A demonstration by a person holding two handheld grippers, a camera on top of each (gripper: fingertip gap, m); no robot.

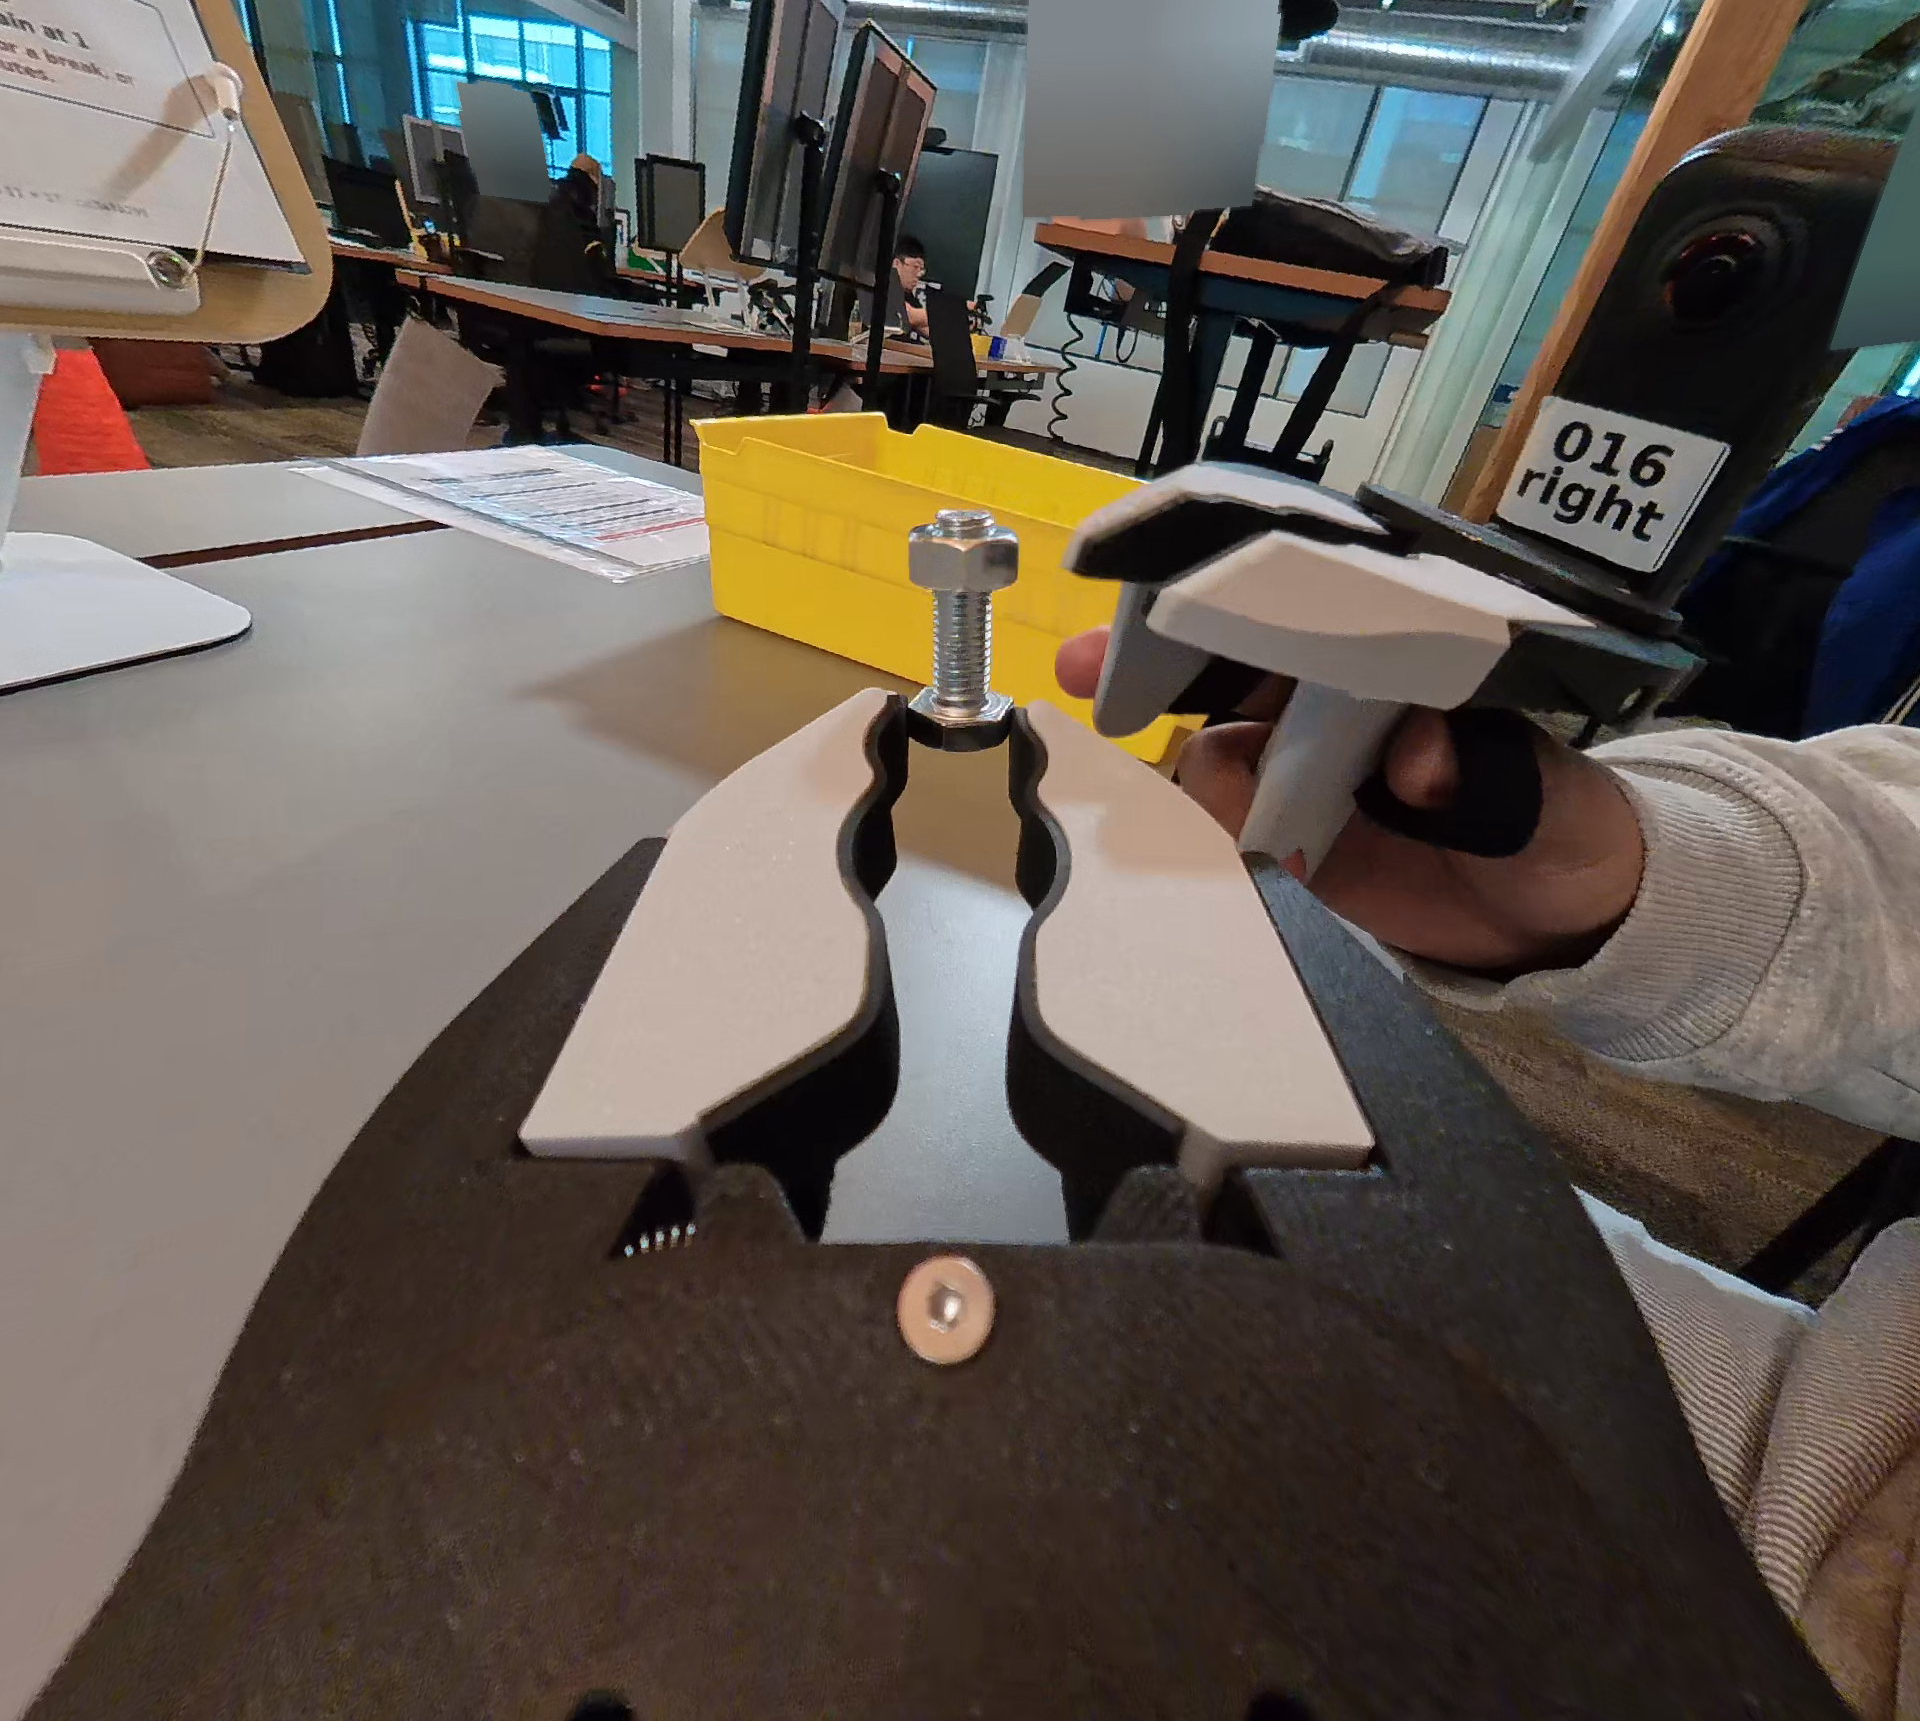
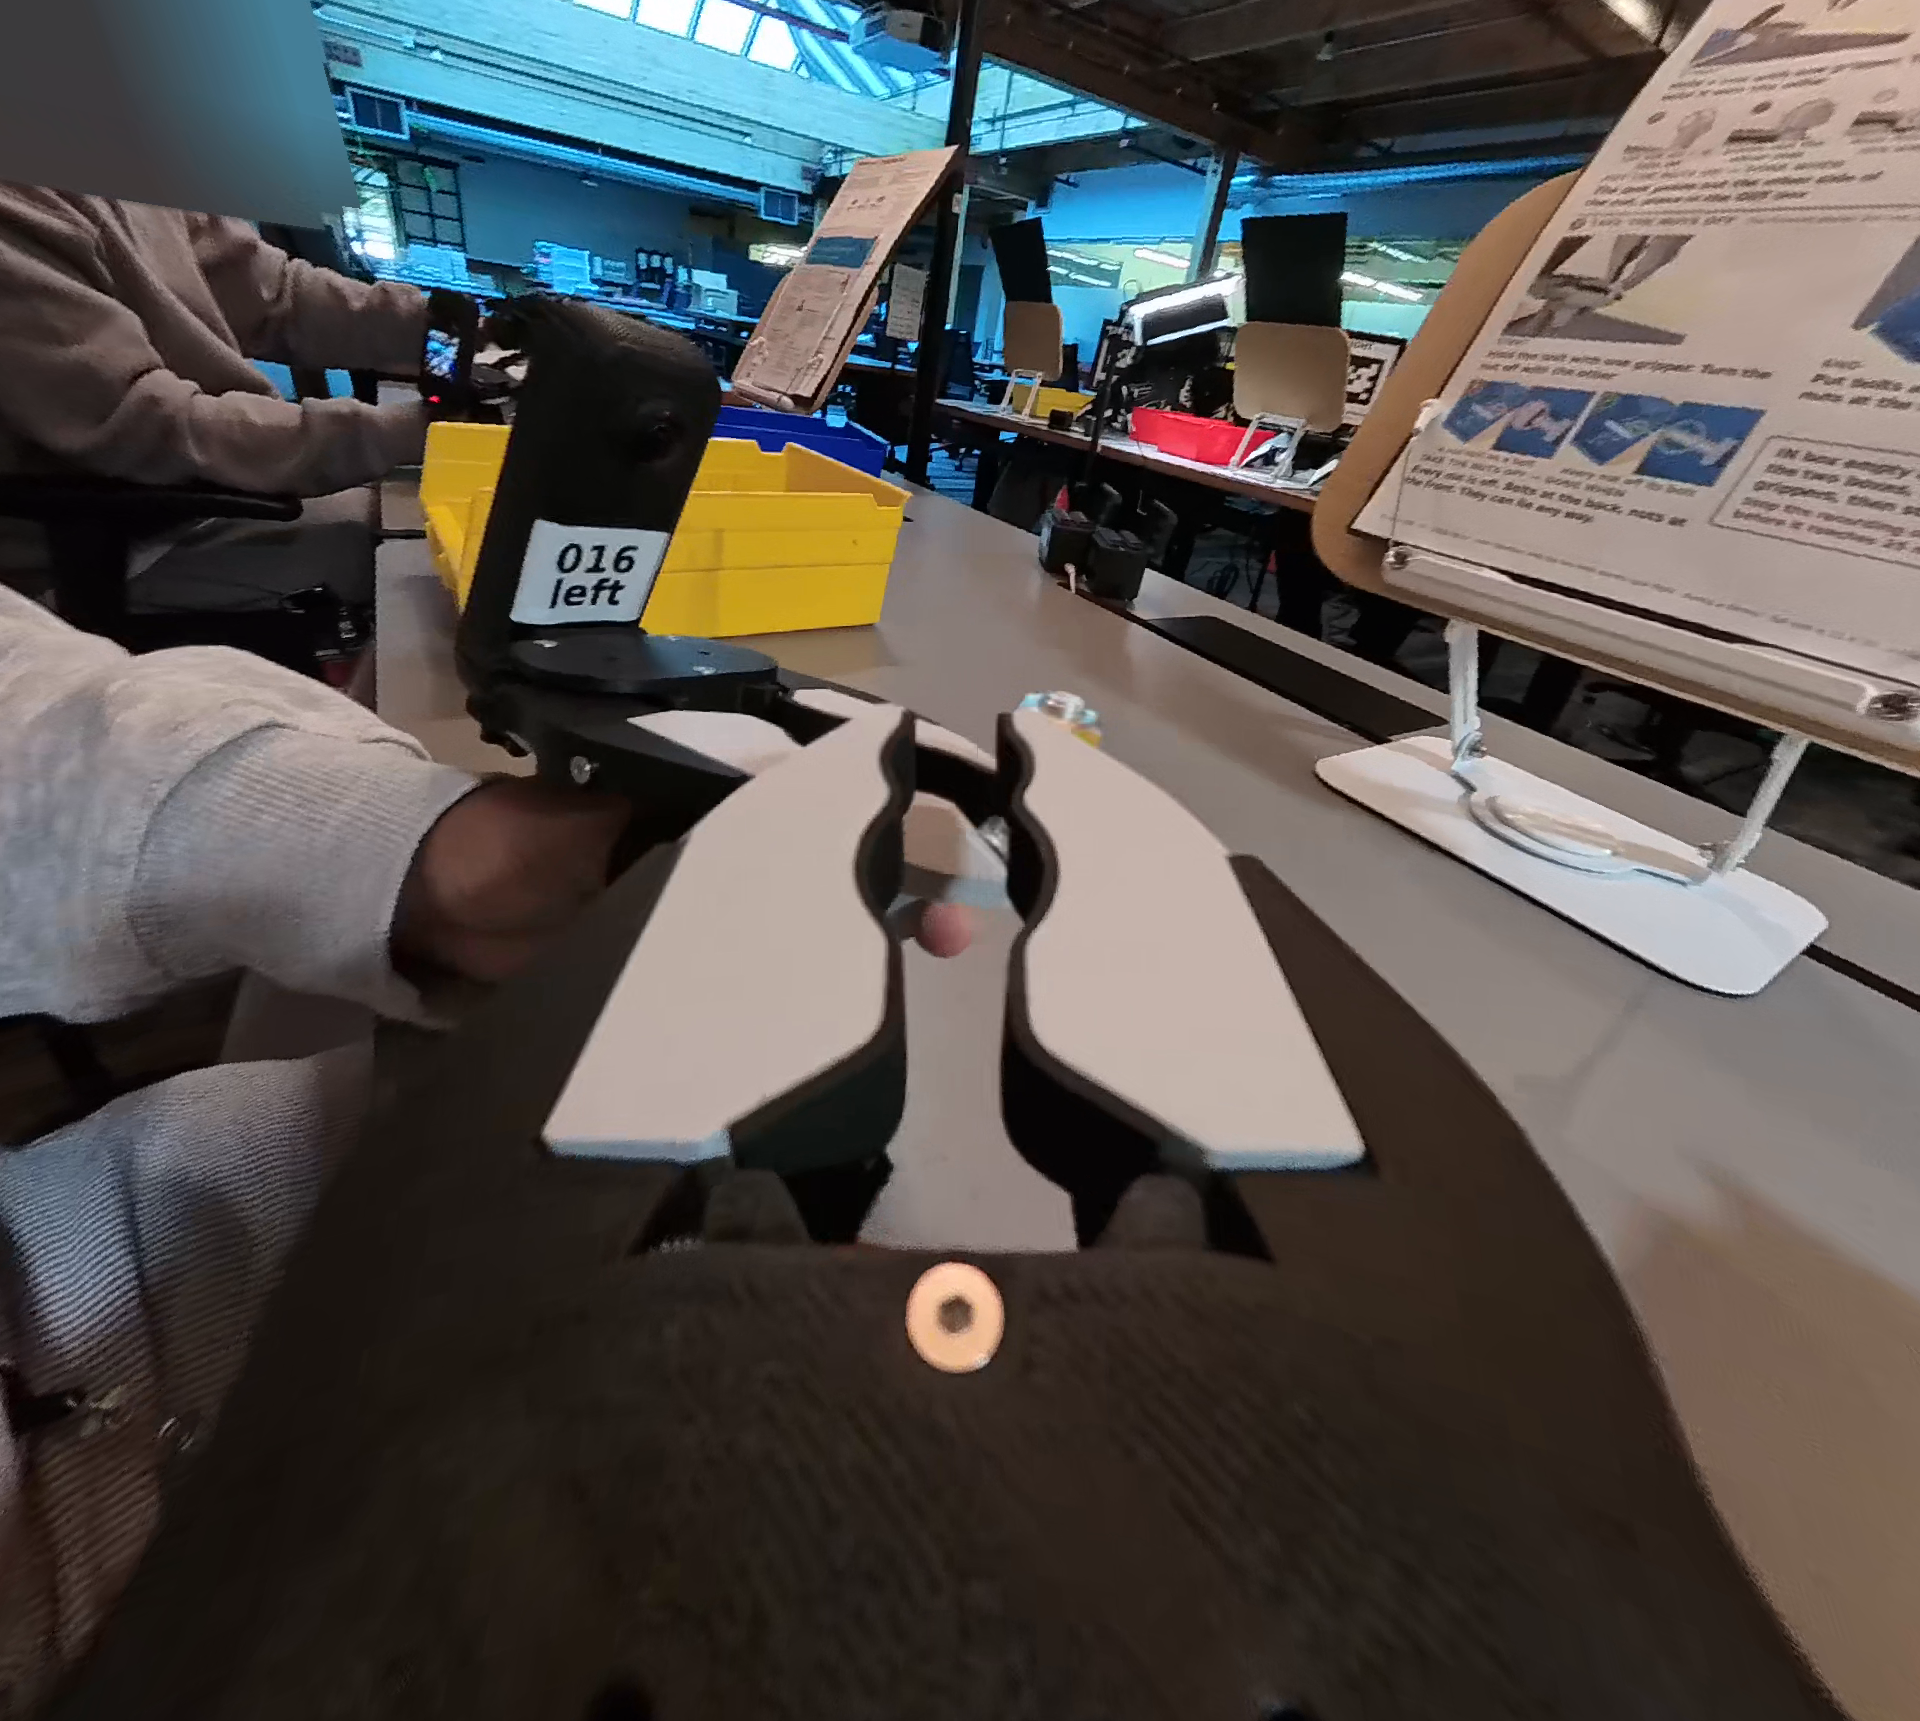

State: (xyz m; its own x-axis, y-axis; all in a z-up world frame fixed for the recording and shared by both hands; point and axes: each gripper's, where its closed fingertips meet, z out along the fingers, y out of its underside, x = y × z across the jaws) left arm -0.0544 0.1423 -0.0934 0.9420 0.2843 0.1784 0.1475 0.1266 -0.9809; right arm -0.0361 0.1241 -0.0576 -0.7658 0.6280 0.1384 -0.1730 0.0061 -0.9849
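1. Fingers (image 1: 748,923) of the left gripper (image 1: 958,721) pinch the head of a bolt (image 1: 961,632) between their tips, and the wider gap behind the tips stays bare.
2. That bolt stands upright above the fingertips, threads up, with a nut (image 1: 962,551) threaded on near its top end.
3. Off to the right in the left wrist view, the right gripper (image 1: 1112,591) sits just beside the nut at about its height, apart from it; a hand (image 1: 1434,830) in a grey sleeve grips its handle.
4. From the right wrist view, the right gripper (image 2: 956,741) has its fingers (image 2: 1143,944) drawn close, a narrow slot left between the tips, nothing caught in it.
5. Just past the right fingertip there the nut (image 2: 1058,709) peeks out, blurred; whether the tip touches it I cannot tell.
6. Beneath and behind the right gripper's fingers lies the left gripper (image 2: 935,772), crossing from the left, held by a hand (image 2: 499,871); a fingertip shows through the gap.
7. Both grippers hang over a grey table (image 1: 364,788).
8. A yellow bin (image 1: 831,518) rests on the table behind the bolt, near the right gripper; the right wrist view shows the bin (image 2: 779,549) behind the left gripper's camera mount.
9. A sheet stand (image 2: 1621,445) with a white foot stands on the table to the right in the right wrist view, well apart from the grippers; its corner (image 1: 125,113) fills the upper left of the left wrist view.
10. A laminated sheet (image 1: 540,497) lies flat on the table left of the bin.
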